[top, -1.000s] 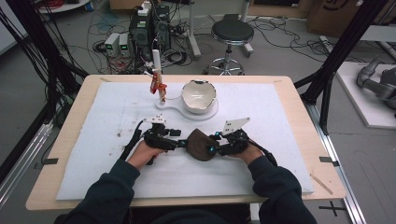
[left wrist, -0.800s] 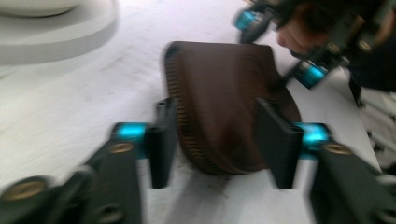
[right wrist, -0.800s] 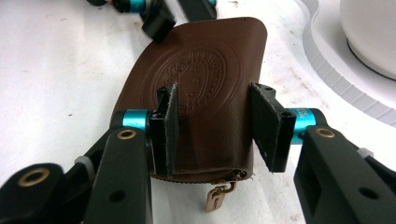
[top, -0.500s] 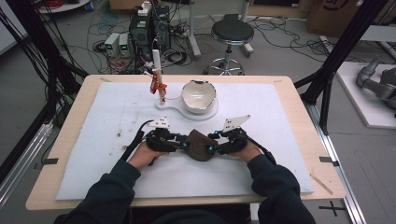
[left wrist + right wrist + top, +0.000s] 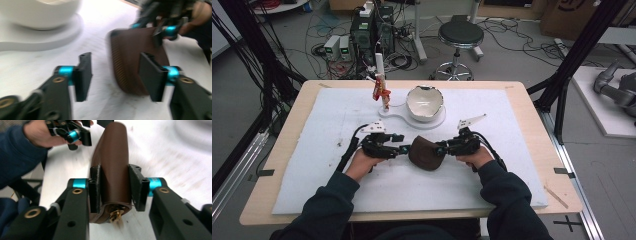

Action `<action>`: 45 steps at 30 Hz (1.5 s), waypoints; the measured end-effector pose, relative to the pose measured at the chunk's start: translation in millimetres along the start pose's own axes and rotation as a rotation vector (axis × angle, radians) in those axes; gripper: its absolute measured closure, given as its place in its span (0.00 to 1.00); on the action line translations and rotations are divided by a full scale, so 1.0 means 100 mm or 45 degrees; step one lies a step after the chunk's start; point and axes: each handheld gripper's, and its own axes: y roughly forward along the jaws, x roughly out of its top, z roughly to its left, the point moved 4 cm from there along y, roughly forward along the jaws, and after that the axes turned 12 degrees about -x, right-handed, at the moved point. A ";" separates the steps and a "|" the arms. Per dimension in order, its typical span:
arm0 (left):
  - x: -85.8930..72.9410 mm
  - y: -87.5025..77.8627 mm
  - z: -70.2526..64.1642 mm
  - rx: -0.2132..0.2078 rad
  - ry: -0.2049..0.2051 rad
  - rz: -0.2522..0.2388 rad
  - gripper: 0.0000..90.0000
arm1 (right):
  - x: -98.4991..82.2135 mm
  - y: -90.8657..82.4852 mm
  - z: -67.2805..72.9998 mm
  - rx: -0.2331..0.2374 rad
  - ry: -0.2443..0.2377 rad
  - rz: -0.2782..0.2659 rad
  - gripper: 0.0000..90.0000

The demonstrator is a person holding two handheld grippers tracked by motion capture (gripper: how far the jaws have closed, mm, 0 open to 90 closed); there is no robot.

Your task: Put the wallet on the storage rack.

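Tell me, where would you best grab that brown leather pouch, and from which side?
Across its narrow thickness near an end, coming in level along the table. The brown pouch is long and flat-sided, so two pads fit either face. The right hand-held gripper already clamps it that way, by the zipper end with the brass pull. The left hand-held gripper stands open at the far end, one pad beside the pouch.

Pale wooden surface (image 5: 532, 150) under white foam sheet (image 5: 512, 125). Grey floor (image 5: 522, 55) beyond the tongs: round black stool (image 5: 460, 35), tangled black cables (image 5: 312, 50), dark computer towers (image 5: 371, 31).
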 end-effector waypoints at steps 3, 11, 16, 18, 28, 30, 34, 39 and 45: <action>0.09 -0.30 0.10 0.095 -0.007 -0.118 0.44 | 0.05 -0.13 -0.02 -0.070 -0.022 -0.075 0.75; 0.07 -1.01 0.34 0.292 -0.089 -0.258 0.34 | 0.31 -0.44 -0.06 -0.226 -0.097 -0.230 0.75; -0.06 -1.28 0.40 0.377 -0.107 -0.302 0.26 | 0.59 -0.50 -0.08 -0.291 -0.162 -0.262 0.75; -0.09 -1.34 0.42 0.410 -0.093 -0.299 0.26 | 0.73 -0.52 -0.09 -0.306 -0.185 -0.273 0.75; -0.17 -1.42 0.50 0.458 -0.111 -0.316 0.26 | 1.32 -0.47 -0.22 -0.381 -0.273 -0.304 0.75; -0.17 -1.41 0.51 0.454 -0.111 -0.317 0.26 | 1.39 -0.43 -0.26 -0.393 -0.296 -0.278 0.75; -0.17 -1.40 0.50 0.448 -0.106 -0.322 0.26 | 1.48 -0.30 -0.37 -0.454 -0.337 -0.254 0.75; -0.17 -1.42 0.51 0.444 -0.116 -0.342 0.26 | 1.56 -0.13 -0.50 -0.535 -0.435 -0.232 0.75; -0.17 -1.43 0.51 0.441 -0.125 -0.357 0.26 | 1.54 -0.02 -0.65 -0.583 -0.507 -0.203 0.75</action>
